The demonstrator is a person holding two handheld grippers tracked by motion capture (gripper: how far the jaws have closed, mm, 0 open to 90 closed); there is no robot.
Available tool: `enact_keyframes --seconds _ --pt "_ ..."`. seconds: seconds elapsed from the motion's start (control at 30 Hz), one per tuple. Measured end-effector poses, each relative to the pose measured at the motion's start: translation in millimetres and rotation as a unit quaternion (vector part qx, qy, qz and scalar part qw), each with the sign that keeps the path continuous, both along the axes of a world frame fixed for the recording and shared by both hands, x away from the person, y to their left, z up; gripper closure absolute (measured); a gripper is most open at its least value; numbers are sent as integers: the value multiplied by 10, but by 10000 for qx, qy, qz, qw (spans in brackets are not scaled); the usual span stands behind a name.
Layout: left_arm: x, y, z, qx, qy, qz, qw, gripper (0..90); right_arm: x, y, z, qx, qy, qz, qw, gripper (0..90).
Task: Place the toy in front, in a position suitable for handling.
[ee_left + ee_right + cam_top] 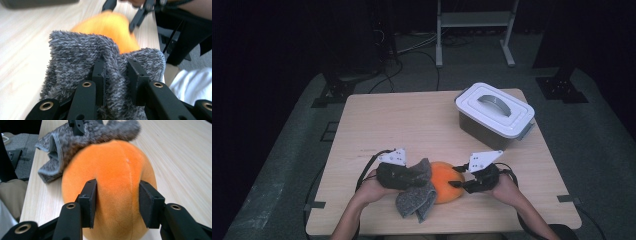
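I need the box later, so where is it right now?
In the high view the lidded box stands shut at the table's far right corner, well beyond the orange plush and both grippers.

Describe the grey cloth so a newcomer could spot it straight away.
Start at the wooden table and go to its near edge, where an orange plush ball lies. The grey cloth is bunched against its left side, pinched in the left gripper. It is the one fuzzy, mottled grey thing there.
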State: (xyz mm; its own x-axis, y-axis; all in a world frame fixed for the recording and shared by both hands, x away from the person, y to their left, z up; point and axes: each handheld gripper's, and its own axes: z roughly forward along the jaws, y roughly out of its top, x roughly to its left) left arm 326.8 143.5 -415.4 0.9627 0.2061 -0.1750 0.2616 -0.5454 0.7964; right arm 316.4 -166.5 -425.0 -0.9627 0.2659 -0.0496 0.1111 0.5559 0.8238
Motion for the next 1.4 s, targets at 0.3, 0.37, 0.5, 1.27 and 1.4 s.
enact_keyframes --seconds 0.3,0.37,0.5,1.27,1.4 --pt "-13 1 33 7 -153 55 9999 710 -35 -60 -60 219 278 -202 9992 513" --pt "-28 -32 70 -174 -204 18 9996 711 -57 -27 -58 242 248 -201 9992 512" --pt "-71 -122 130 -260 -314 -124 9991 710 -110 70 -39 191 107 -93 9997 509" --pt "-37 -55 45 -53 -134 -136 9998 710 -55 58 32 203 334 -93 9992 334" --pt "-39 -50 39 -49 -120 -186 9997 710 -3 29 26 157 475 -244 9985 261"
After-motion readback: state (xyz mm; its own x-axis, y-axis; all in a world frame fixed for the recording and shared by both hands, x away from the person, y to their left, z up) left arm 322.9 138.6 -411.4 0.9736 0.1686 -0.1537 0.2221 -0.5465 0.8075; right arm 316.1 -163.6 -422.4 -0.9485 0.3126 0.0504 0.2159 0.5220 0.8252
